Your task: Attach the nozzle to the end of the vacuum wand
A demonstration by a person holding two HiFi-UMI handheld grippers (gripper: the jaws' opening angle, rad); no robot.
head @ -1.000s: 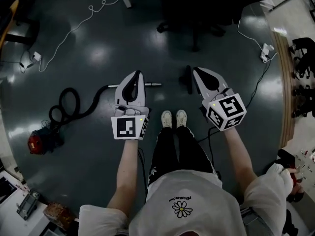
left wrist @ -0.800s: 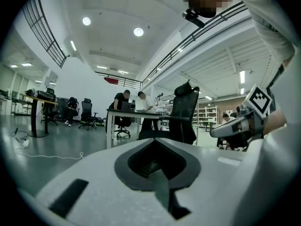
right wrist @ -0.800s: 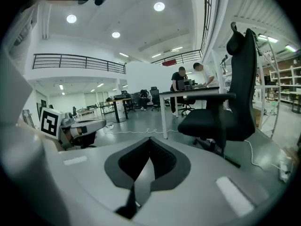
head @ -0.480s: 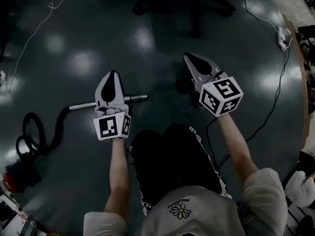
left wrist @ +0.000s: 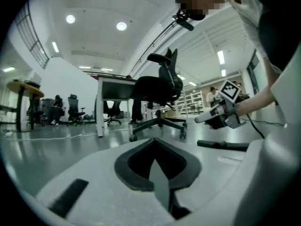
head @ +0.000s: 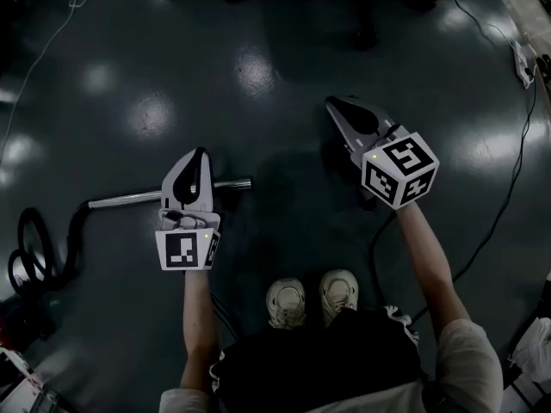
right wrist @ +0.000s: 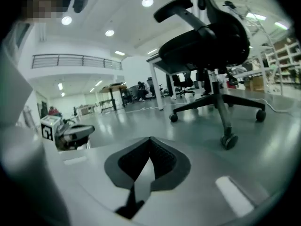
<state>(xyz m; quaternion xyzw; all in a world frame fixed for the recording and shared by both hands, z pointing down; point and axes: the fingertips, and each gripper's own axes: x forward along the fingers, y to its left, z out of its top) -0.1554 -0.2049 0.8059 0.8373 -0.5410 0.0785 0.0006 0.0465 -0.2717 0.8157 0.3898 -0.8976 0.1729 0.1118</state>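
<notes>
The vacuum wand lies flat on the floor directly beneath the left gripper. Its long axis runs crosswise to that gripper's fingers. The open metal end sticks out just past them on the side toward the right gripper, and the other end runs off to a black hose well out to the left.

The nozzle, a dark slim piece, shows best in the left gripper view. It lies on the floor just below the right gripper, with its length roughly in line with the wand's open end but apart from it. So the left hand is nearer the wand and the right hand nearer the nozzle.

Both pairs of fingers are pressed together with nothing between them, and neither touches its part. They would probably have to spread before any pickup.

The floor is dark, glossy and bare around the parts, with ceiling lights reflected in it. A black cable trails to the right of the right fingers. An office chair stands beyond both grippers in a large open hall.
</notes>
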